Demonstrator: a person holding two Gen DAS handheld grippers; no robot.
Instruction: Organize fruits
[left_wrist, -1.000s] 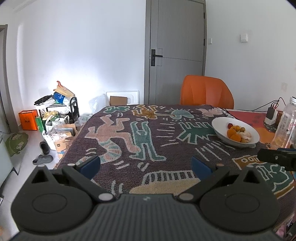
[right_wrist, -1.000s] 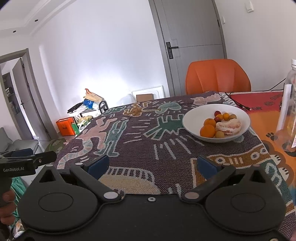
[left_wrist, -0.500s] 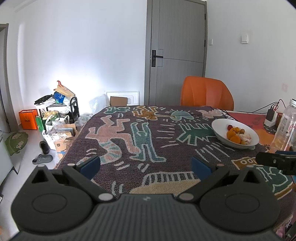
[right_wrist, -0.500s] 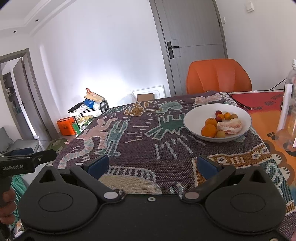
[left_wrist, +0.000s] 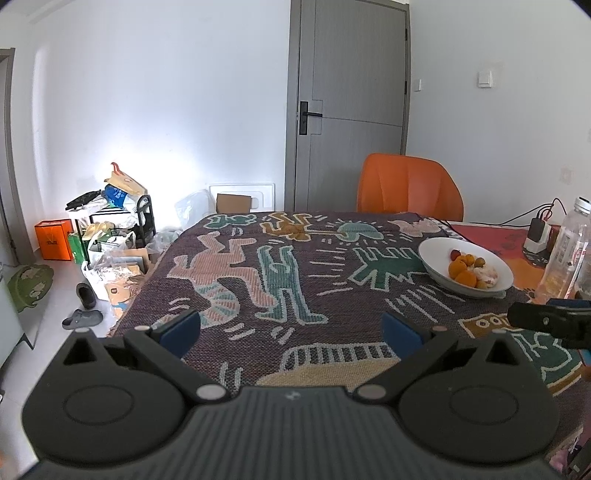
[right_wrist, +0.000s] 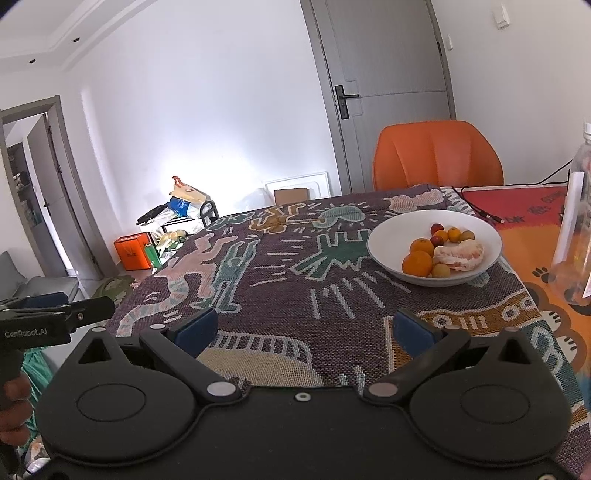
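— Jaws first: how do they stand?

— Both pairs are spread wide with nothing between them. My left gripper hangs low in the left wrist view, blue pads apart over the patterned cloth on the tabletop. My right gripper does the same in its own view, and neither touches anything.

— Where is the fruit from there?

— In the white bowl. In the right wrist view it sits in the right half of the frame, above and to the right of my right-hand pad, well apart from it. In the left wrist view the bowl lies at the right side, farther off, with my right gripper's tip poking in at the right edge below it.

— And how does the fruit look?

— Two oranges at the bowl's near left, a peeled pale segment cluster beside them, and small red and yellow round fruits toward the back. All of it lies inside the bowl.

— Anything near it?

— A clear plastic bottle stands upright at the right edge, just beyond the bowl, and an orange chair is behind the tabletop.
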